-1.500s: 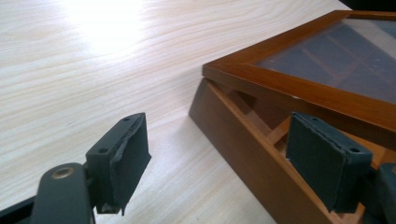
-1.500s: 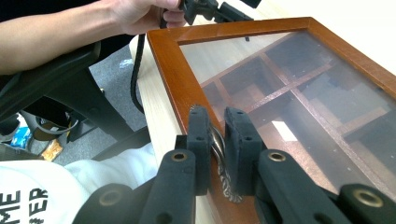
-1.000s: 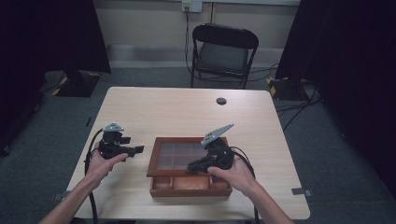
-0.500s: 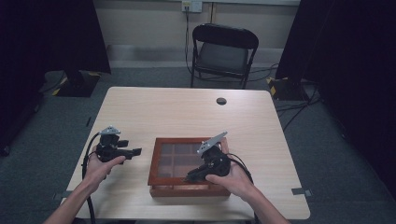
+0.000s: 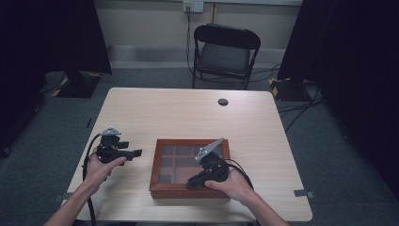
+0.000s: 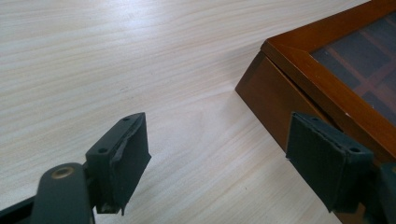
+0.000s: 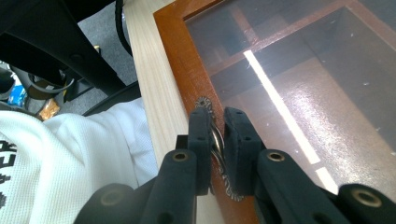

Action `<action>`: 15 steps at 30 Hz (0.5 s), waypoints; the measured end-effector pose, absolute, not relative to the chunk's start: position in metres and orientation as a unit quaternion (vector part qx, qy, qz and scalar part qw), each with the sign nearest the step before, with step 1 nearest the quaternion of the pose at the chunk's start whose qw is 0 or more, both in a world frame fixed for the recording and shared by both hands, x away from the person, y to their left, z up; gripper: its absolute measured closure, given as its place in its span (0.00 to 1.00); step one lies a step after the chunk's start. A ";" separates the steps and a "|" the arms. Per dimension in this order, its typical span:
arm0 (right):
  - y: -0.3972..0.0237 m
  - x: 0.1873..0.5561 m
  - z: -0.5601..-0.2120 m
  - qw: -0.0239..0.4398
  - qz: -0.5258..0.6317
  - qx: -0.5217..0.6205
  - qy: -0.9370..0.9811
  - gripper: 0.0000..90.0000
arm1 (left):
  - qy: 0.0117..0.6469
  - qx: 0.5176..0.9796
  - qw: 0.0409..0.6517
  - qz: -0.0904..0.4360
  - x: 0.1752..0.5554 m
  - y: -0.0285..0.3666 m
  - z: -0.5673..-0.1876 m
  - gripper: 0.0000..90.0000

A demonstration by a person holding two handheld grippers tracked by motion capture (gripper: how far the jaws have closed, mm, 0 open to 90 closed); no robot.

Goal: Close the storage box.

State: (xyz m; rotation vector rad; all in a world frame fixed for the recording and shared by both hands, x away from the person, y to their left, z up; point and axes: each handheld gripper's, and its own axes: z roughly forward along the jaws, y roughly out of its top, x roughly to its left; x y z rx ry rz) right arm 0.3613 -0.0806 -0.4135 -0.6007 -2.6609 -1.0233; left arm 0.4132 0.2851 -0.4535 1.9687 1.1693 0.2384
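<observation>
Dim room with grey carpet, dark curtains at both sides, a black folding chair at upper centre. Below it, a pale wood-grain table, bare but for a small black disc toward the upper right. Lower centre of the table: a brown wooden box with a closed glass lid over dark compartments. Right gripper at the box's near edge, clamped narrow on the ornate metal handle. Left gripper just left of the box, jaws apart, holding nothing.
</observation>
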 end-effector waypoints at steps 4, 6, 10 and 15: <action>-0.077 0.361 -0.416 0.111 -0.346 -0.204 -0.909 0.91 | 0.464 0.781 0.408 0.093 0.413 0.284 -0.454 0.23; -0.075 0.361 -0.419 0.112 -0.344 -0.204 -0.910 0.92 | 0.464 0.782 0.407 0.093 0.413 0.283 -0.454 0.23; -0.071 0.360 -0.425 0.115 -0.338 -0.208 -0.911 0.92 | 0.462 0.784 0.405 0.093 0.413 0.283 -0.454 0.24; -0.071 0.359 -0.425 0.113 -0.343 -0.210 -0.909 0.91 | 0.463 0.783 0.406 0.092 0.413 0.284 -0.454 0.24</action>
